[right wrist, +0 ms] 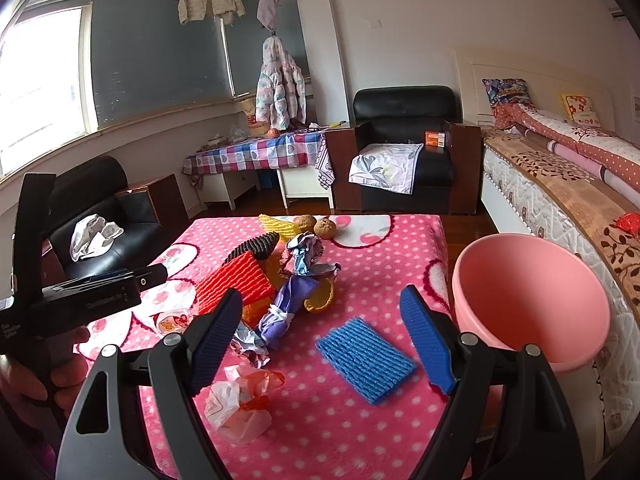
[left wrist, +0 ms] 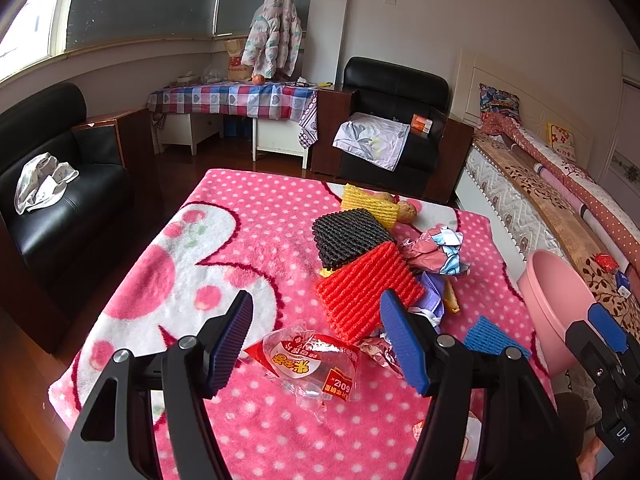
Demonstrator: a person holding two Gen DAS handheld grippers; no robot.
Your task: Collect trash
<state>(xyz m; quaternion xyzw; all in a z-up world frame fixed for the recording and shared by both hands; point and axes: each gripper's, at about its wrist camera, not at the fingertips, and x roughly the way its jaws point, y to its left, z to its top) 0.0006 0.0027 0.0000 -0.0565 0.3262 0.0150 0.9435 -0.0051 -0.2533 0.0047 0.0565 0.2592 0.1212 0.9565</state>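
Both claws hang with their blue pads spread wide and nothing between them. Left claw hovers low over the worktop, which wears a pink polka-dot blanket, and a clear snack wrapper with red and yellow print lies flat on the blanket directly below the gap between its pads. Right claw hovers above a blue foam net that lies flat on the blanket, close to the pink bin standing at the worktop's right edge, beside the bed. Just past the wrapper, a heap of trash sits near the middle of the worktop: a red foam net partly under a black foam net, a yellow foam net further back, crumpled wrappers to their right, and a purple wrapper leaning against the pile. A pale crumpled plastic bag lies near the right claw's left pad.
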